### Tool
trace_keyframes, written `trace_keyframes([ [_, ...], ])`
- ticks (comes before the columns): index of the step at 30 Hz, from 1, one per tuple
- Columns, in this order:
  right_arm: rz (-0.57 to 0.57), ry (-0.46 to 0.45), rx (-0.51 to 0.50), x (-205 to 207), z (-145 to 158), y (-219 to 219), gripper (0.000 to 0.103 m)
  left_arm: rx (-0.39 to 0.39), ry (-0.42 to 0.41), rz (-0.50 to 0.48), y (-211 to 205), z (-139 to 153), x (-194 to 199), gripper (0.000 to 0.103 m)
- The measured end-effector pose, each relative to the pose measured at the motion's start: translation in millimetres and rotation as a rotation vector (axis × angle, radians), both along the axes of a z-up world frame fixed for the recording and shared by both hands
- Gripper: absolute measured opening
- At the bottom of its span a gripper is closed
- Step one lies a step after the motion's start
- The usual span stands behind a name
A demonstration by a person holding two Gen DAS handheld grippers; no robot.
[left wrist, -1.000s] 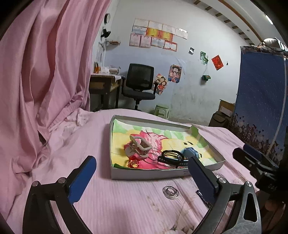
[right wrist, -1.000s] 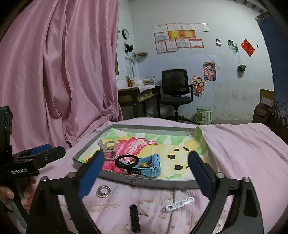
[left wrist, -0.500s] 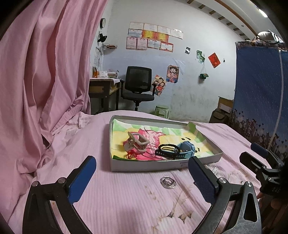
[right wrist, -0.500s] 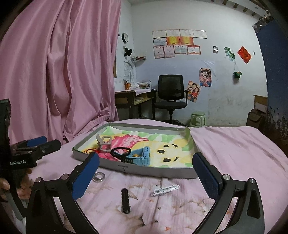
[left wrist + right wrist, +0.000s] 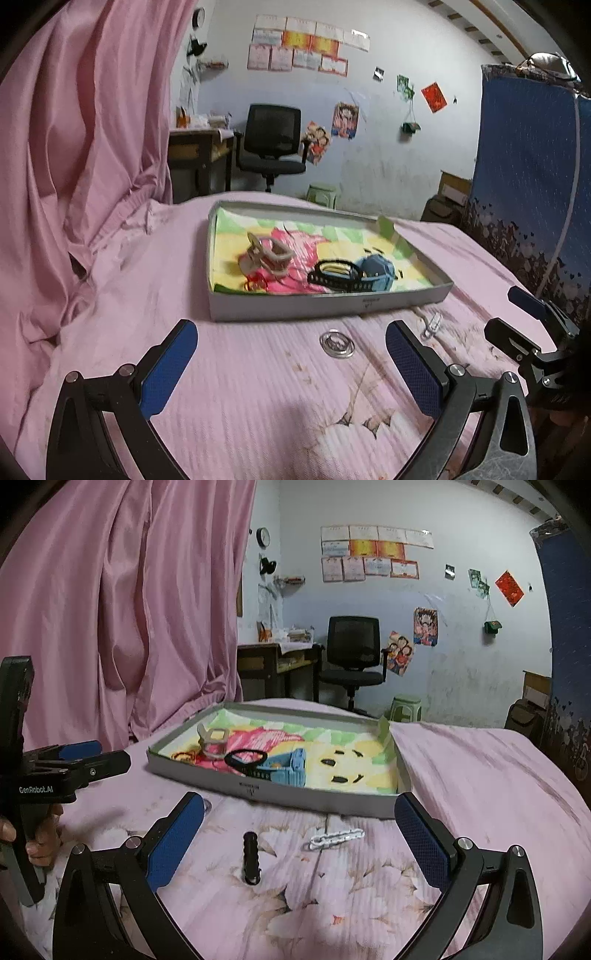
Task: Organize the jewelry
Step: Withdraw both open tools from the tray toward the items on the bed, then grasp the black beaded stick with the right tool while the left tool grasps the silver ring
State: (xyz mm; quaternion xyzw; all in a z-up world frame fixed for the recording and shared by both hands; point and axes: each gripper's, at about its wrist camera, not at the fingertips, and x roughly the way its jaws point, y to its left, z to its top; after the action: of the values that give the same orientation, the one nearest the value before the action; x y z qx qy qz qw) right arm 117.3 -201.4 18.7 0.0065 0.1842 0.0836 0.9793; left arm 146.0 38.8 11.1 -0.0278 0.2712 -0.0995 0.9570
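Left wrist view: the left gripper (image 5: 291, 363) stands wide open with nothing between its two blue pads, hovering over the pink bedsheet (image 5: 236, 398). One shallow grey box (image 5: 328, 306) lies on the bed ahead, lined with a cartoon-print sheet. Four things are countable in it: a beige hair claw (image 5: 267, 255), a small red ring-shaped piece (image 5: 255, 284) just in front of the claw, a black band (image 5: 334, 275), and a blue watch (image 5: 376, 275) touching the band. Outside the box, on the bedsheet, lie one clear round ring (image 5: 337, 344) and, to its right, a small silvery chain (image 5: 433, 324), blurred and partly behind the right pad. The right gripper (image 5: 517, 317) pokes in at the right edge, cut off by the frame.

Right wrist view: the right gripper (image 5: 299, 840) is also spread wide and holds nothing. Between its pads on the bedsheet lie one black ribbed stick (image 5: 250, 856) and one white chain (image 5: 336, 839), apart from each other and both just in front of the box. The box holds the same claw, band and watch; an orange ring shape sits at its left end, hard to make out. The clear ring is nearly hidden behind the left pad. The left gripper shows at the left edge, side-on, held by a hand (image 5: 40, 834) that is partly cut off.
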Motion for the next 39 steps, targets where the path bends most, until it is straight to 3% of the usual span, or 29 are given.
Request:
trace_keyframes([
  [16, 0.088, 0.2, 0.015, 26.7, -30.9, 4.4, 0.1, -0.004, 0.156, -0.064, -4.3, -18.1, 20.6, 0.1],
  [21, 0.142, 0.266, 0.015, 35.3, -41.1, 9.9, 0.075, 0.0, 0.218, -0.123, -11.5, -25.3, 31.1, 0.084],
  [27, 0.198, 0.323, 0.003, 42.3, -50.8, 20.2, 0.053, 0.013, 0.286, -0.203, -21.4, -33.0, 43.0, 0.074],
  [39, 0.232, 0.42, 0.006, 56.7, -67.0, 27.6, 0.032, 0.089, 0.34, -0.239, -37.6, -39.1, 67.8, 0.058],
])
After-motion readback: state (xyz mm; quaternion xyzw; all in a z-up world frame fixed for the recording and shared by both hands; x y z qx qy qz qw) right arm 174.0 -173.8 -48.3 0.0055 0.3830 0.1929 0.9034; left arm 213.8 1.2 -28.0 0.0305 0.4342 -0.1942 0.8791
